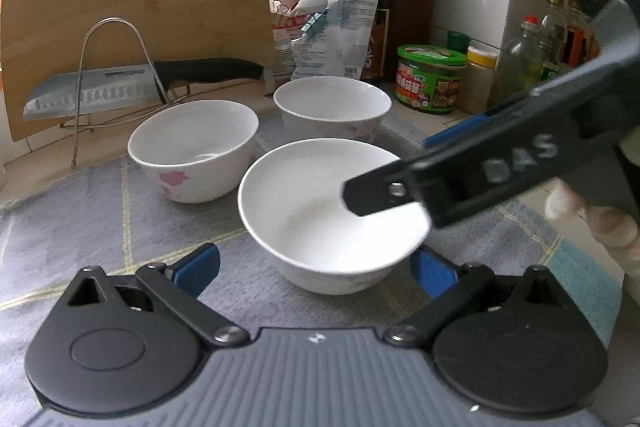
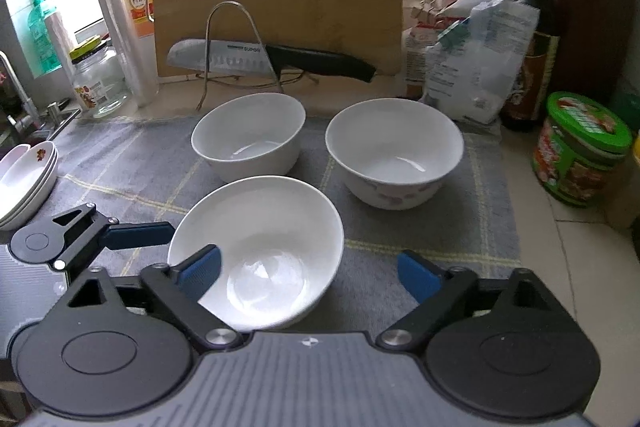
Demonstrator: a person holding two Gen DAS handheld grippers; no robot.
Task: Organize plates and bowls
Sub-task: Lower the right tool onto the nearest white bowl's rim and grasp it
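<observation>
Three bowls on the grey mat [image 2: 460,239]; nearest bowl [image 2: 260,251] sits between my spread right gripper [image 2: 308,273], one pad inside its rim for gripping; left gripper [image 1: 316,267] also apart; plates [image 2: 24,179] stacked leftward.

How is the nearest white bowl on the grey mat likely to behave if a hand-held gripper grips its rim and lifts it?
The nearest bowl looks like glazed ceramic, so probably stiff and breakable if dropped. Its glossy surface shows reflections, so the rim may slip between the pads. It already sits tilted on the grey mat, so a push might rock or tip it.
</observation>
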